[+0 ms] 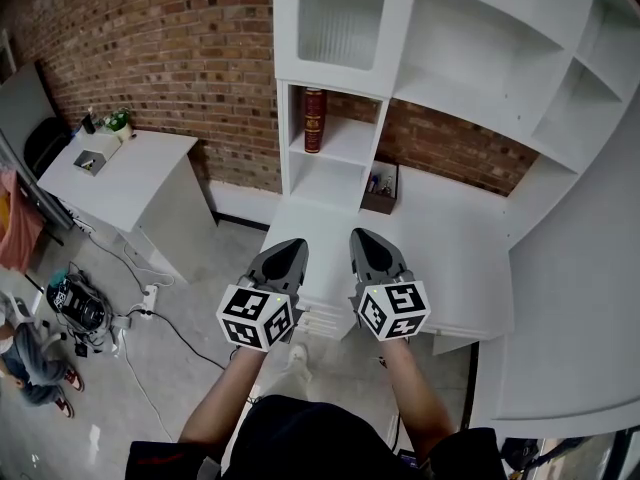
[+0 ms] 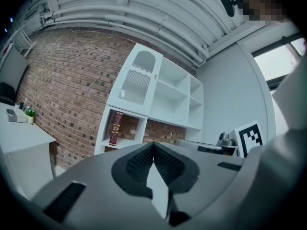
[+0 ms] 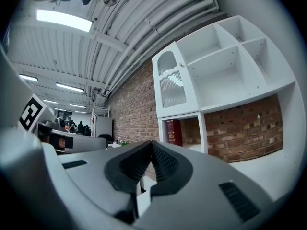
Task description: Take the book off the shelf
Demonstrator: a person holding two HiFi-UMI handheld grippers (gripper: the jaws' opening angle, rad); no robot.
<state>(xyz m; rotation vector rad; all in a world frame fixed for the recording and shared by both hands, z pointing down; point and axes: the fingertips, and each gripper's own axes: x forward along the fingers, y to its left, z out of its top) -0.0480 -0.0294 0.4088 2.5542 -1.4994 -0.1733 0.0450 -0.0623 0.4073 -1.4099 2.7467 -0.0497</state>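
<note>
A dark red book [image 1: 315, 119] stands upright at the left of an open compartment in the white shelf unit [image 1: 345, 138]. The same book [image 2: 114, 128] shows in the left gripper view, and in the right gripper view the book [image 3: 173, 132] stands far ahead. Both grippers hover side by side over the desk's near edge, well short of the shelf. My left gripper [image 1: 292, 247] is shut with nothing in it. My right gripper [image 1: 366, 239] is shut too, and empty.
A white desk surface [image 1: 450, 228] runs under the shelves, with a small brown box [image 1: 381, 190] of items at the back. A white side table [image 1: 125, 173] with a plant stands left. Cables and a device [image 1: 75, 306] lie on the floor.
</note>
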